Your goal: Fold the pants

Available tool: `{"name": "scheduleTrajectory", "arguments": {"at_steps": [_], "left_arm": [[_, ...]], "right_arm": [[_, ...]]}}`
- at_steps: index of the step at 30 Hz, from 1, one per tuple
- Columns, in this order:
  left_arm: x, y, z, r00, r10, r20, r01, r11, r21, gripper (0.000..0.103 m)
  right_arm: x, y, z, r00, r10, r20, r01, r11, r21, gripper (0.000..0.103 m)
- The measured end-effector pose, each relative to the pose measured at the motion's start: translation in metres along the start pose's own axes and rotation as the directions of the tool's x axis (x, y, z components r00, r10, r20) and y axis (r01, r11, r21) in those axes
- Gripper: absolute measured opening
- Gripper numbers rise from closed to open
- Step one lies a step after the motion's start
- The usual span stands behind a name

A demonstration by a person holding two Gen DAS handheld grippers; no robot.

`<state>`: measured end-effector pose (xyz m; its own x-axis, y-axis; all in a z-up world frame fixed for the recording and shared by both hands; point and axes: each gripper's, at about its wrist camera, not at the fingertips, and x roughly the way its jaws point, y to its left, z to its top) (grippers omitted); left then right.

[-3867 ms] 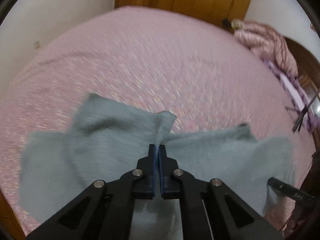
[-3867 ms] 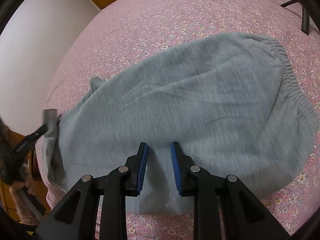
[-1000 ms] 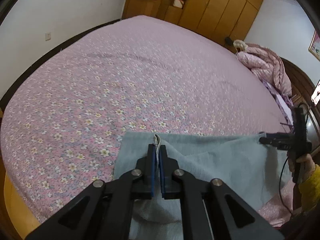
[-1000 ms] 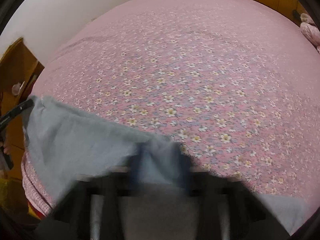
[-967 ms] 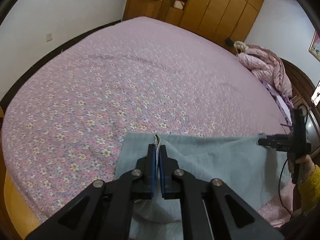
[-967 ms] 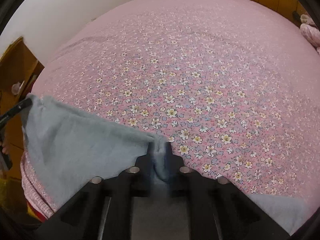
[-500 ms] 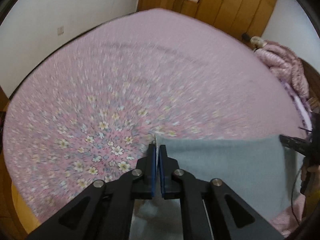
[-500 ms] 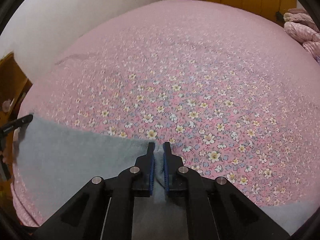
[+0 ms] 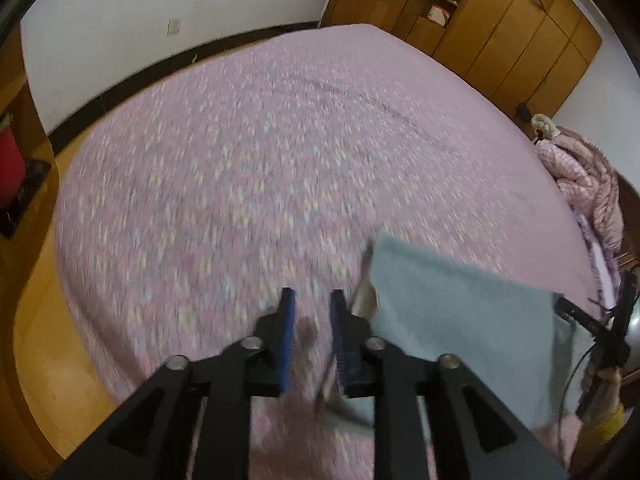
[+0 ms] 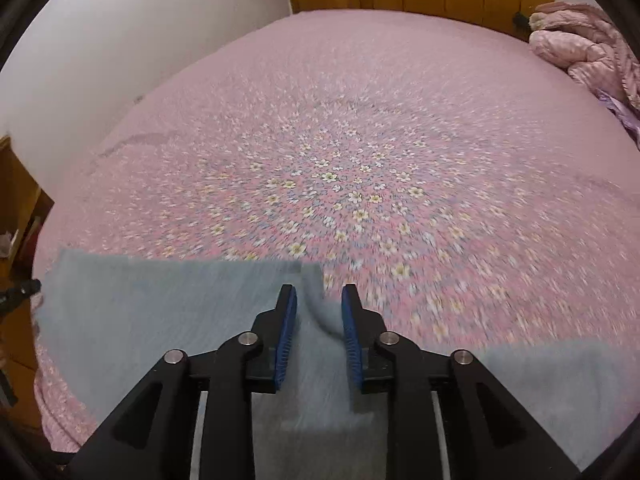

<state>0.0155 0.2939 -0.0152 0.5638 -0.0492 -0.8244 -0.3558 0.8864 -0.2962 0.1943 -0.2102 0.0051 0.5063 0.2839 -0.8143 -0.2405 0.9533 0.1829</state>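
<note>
The grey pants (image 9: 460,320) lie folded near the front edge of the pink flowered bed (image 9: 280,140). In the left wrist view my left gripper (image 9: 311,304) is open and empty, just left of the pants' corner. In the right wrist view the pants (image 10: 160,312) spread to the left and under my right gripper (image 10: 319,300), which is open with a loose fold of grey cloth lying between its jaws. The right gripper also shows at the far right of the left wrist view (image 9: 588,324), at the pants' far corner.
A wooden wardrobe (image 9: 500,28) stands behind the bed. A bundled pink quilt (image 10: 588,52) lies at the bed's far right. A white wall (image 9: 140,20) runs along the left, with wooden floor (image 9: 48,340) and a red object (image 9: 10,168) beside the bed.
Both grippers have opened and let go of the pants' corners, which now lie on the bed. The left gripper has shifted left of the cloth.
</note>
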Motion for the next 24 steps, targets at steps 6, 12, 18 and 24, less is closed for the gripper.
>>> {"name": "scheduleTrajectory", "arguments": {"at_steps": [6,12,18,24], "left_arm": [[-0.019,-0.003,-0.035,0.998,-0.064,0.012,0.065,0.995,-0.073,0.023],[-0.020,-0.017,-0.051,0.999,0.034,0.003,-0.034,0.999,-0.042,0.041],[-0.017,-0.023,-0.056,0.998,0.059,0.019,-0.058,0.997,-0.059,0.041],[-0.025,-0.033,-0.058,0.994,0.092,0.056,-0.090,0.995,-0.051,0.041]], "right_arm": [[-0.041,0.005,-0.040,1.000,0.027,0.008,-0.027,1.000,-0.012,0.029],[-0.049,0.015,-0.080,0.998,0.021,-0.051,-0.022,0.999,-0.026,0.029],[-0.050,0.008,-0.111,0.995,0.031,-0.093,-0.029,0.999,0.019,0.029],[-0.052,0.004,-0.118,0.995,0.040,-0.086,-0.038,0.999,0.033,0.029]]}}
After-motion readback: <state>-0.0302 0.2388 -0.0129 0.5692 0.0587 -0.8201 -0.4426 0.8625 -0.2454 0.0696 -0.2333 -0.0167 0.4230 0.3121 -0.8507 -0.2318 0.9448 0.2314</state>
